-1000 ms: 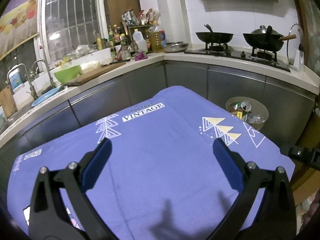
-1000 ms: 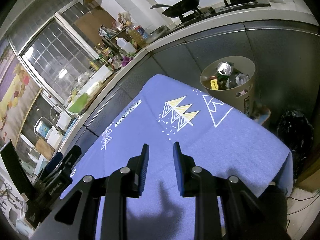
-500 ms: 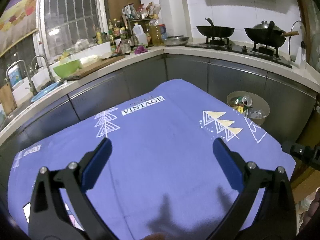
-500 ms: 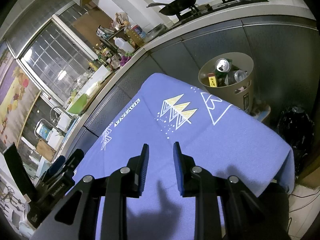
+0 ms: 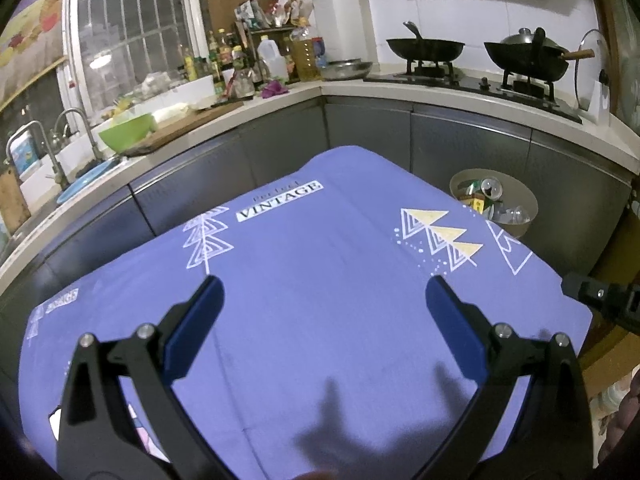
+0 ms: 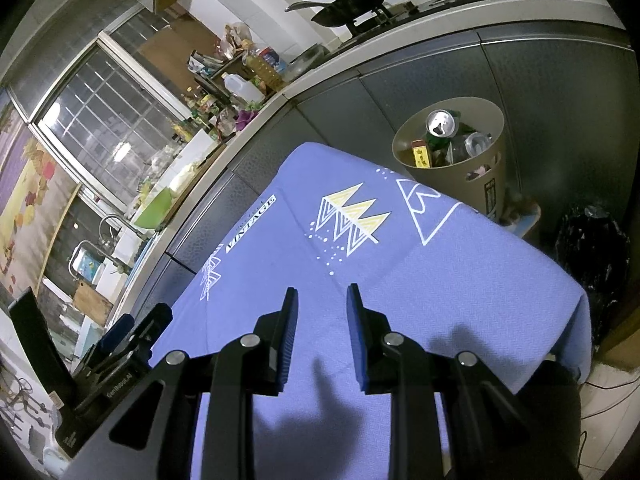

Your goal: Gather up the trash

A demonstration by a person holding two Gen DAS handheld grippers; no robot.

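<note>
The setting is a kitchen with a white L-shaped counter (image 5: pixel 360 88) over grey cabinet fronts, and in front of it a table under a periwinkle-blue printed cloth (image 5: pixel 320 300), on which no loose trash shows in either view. My left gripper (image 5: pixel 322 312) stands wide over the cloth with nothing between its blue pads; my right gripper (image 6: pixel 322 340) is narrowed to a slim gap, also holding nothing. The collected trash sits in the round beige plastic waste bin (image 6: pixel 486 188) on the floor just beyond the table's far right corner: a silver drink can (image 6: pixel 441 123), a clear plastic bottle (image 6: pixel 476 145) and a small yellow-and-red carton (image 6: pixel 420 155). I judge such items light, thin-walled and easily crushed (cans slippery): grip mid-body, gently.
</note>
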